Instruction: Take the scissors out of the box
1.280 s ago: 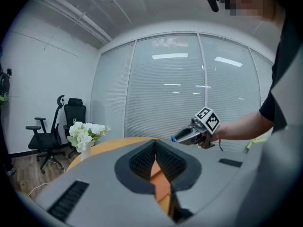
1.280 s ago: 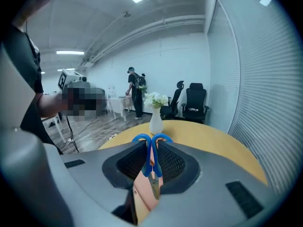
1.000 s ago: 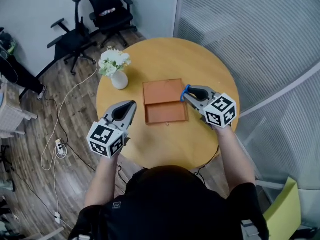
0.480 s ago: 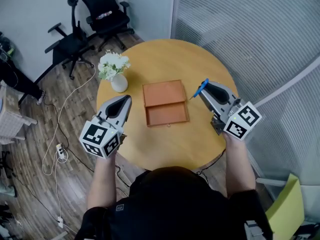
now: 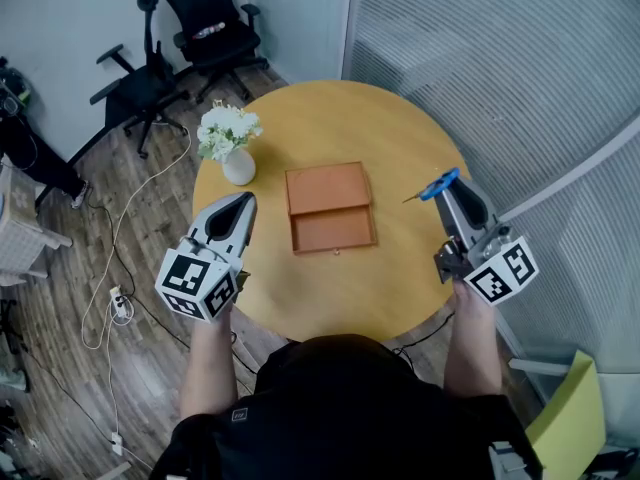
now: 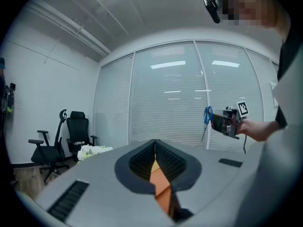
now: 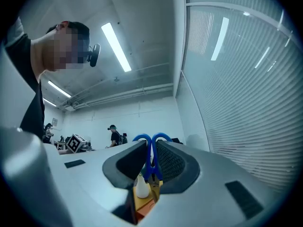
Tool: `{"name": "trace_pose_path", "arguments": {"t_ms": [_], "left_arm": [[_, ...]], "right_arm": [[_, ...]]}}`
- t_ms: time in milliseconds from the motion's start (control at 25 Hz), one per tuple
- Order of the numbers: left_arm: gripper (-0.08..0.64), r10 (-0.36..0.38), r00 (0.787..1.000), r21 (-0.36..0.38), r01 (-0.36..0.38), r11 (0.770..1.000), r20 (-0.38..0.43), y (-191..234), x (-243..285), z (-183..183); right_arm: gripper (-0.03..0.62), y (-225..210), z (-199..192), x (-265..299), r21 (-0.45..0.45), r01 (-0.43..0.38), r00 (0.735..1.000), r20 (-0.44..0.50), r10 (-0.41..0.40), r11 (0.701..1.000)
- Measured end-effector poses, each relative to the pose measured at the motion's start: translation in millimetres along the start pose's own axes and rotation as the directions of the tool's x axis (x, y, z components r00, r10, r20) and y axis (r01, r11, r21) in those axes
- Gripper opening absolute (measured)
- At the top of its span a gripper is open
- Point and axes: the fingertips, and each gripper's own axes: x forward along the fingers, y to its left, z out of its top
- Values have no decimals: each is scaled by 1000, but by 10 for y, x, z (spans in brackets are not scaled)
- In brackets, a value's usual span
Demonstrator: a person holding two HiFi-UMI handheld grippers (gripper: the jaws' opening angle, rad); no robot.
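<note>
The brown box (image 5: 328,208) lies open in the middle of the round wooden table (image 5: 400,133), its lid flat behind the shallow tray. My right gripper (image 5: 447,186) hangs above the table's right edge, well clear of the box, tilted upward and shut on the blue-handled scissors (image 5: 432,188). The blue loops (image 7: 151,143) stick out past its pads, and the blades point toward the box. From the left gripper view the scissors (image 6: 207,117) hang blades down. My left gripper (image 5: 235,208) hovers over the table's left edge, shut and holding nothing, apart from the box.
A white vase of white flowers (image 5: 232,138) stands on the table left of the box. Black office chairs (image 5: 205,23) and floor cables are at the far left. A ribbed glass partition (image 5: 520,78) curves along the right. A yellow-green seat (image 5: 570,418) is at lower right.
My right gripper has lifted the scissors away from the box's right side, moving right and up and tilting upward. The left gripper has drifted slightly left and up.
</note>
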Motion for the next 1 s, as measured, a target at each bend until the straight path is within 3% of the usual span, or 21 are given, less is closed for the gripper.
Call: {"name": "trace_pose_path", "arguments": {"t_ms": [240, 440, 720, 1000], "left_arm": [[14, 26, 1000, -8, -26, 1000, -10, 82, -20, -29], [14, 14, 999, 2, -14, 1000, -35, -8, 14, -66], [14, 3, 999, 7, -3, 1000, -32, -136, 21, -79], [14, -3, 999, -2, 3, 1000, -44, -166, 16, -126]], "right_arm": [[87, -113, -161, -58, 13, 17, 1000, -26, -16, 1000], [87, -62, -255, 52, -41, -51, 993, -110, 46, 998], [87, -8, -190, 121, -7, -39, 998, -44, 38, 999], [87, -24, -212, 68, 3, -14, 999, -53, 14, 1000]]}}
